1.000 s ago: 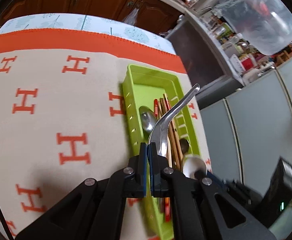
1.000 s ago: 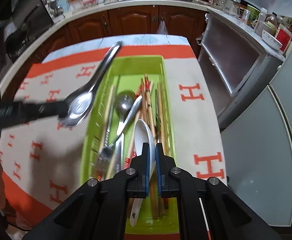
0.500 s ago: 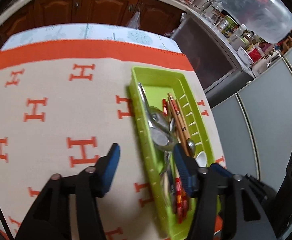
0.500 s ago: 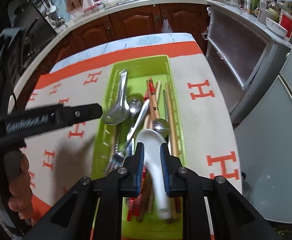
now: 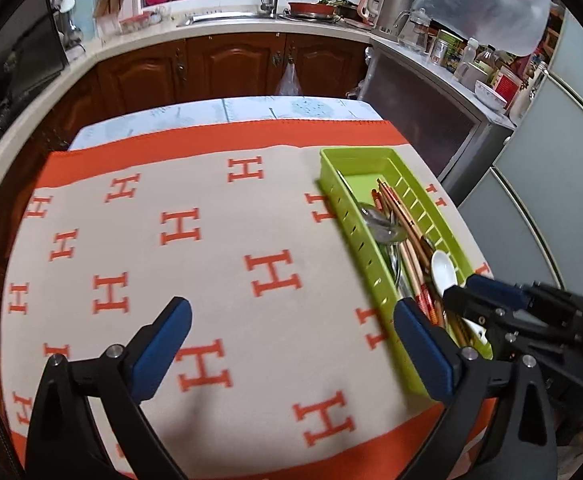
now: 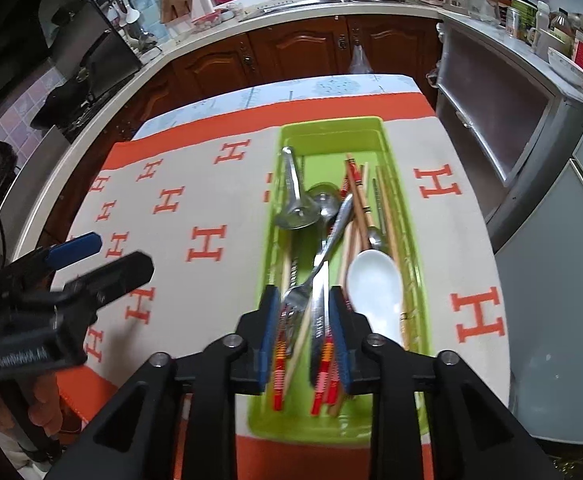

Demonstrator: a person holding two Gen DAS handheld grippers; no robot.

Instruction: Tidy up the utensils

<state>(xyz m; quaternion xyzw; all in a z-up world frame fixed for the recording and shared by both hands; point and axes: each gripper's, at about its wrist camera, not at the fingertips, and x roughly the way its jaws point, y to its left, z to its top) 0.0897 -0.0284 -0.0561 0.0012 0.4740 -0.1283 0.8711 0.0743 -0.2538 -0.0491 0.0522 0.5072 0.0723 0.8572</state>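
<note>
The long lime-green plastic utensil tray [image 6: 373,130] sits on the cream tablecloth with orange H letters [image 5: 211,280]. In it lie the white ceramic soup spoon [image 6: 375,284], the steel ladle [image 6: 296,204], the steel fork [image 6: 297,300] and wooden chopsticks [image 6: 361,204]. The left gripper [image 5: 291,320] is opening over bare cloth beside the tray, grasping nothing. The right gripper [image 6: 304,312] is opening above the tray's near end, its 2 pads clear of the utensils.
</note>
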